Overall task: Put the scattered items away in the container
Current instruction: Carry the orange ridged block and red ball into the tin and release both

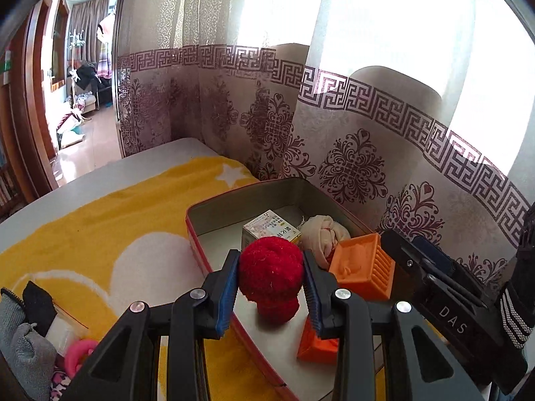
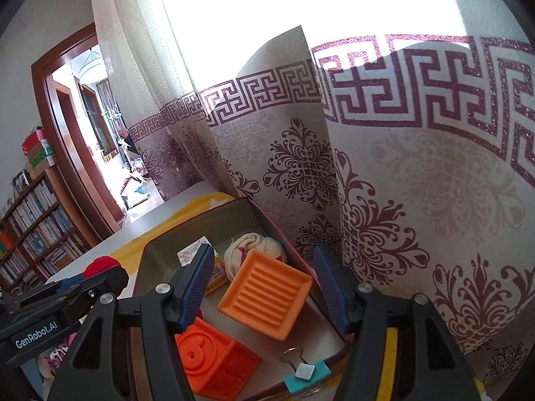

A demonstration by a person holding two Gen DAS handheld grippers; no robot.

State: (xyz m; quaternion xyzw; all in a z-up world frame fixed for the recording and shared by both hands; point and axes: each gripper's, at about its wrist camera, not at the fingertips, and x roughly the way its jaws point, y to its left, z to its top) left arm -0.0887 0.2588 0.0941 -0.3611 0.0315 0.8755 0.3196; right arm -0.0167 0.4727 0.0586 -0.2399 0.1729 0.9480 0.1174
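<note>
My left gripper (image 1: pixel 271 275) is shut on a red knitted ball (image 1: pixel 271 269) and holds it above the open red tin (image 1: pixel 197 234). The tin holds a small white and yellow carton (image 1: pixel 269 229), a rolled cream cloth (image 1: pixel 322 234), a light orange block (image 1: pixel 362 269) and a darker orange block (image 1: pixel 316 342). My right gripper (image 2: pixel 264 287) is open over the tin (image 2: pixel 157 244), its fingers either side of the light orange block (image 2: pixel 267 297). The darker orange block (image 2: pixel 214 357) and a teal binder clip (image 2: pixel 306 372) lie below it. The left gripper and red ball (image 2: pixel 100 265) show at the left.
The tin sits on a yellow and white towel (image 1: pixel 83 227) on a grey table. A patterned curtain (image 1: pixel 351 153) hangs right behind the tin. Grey and black cloths (image 1: pixel 23 330) and a pink item (image 1: pixel 78 356) lie at the near left. A bookshelf (image 2: pixel 33 224) stands far left.
</note>
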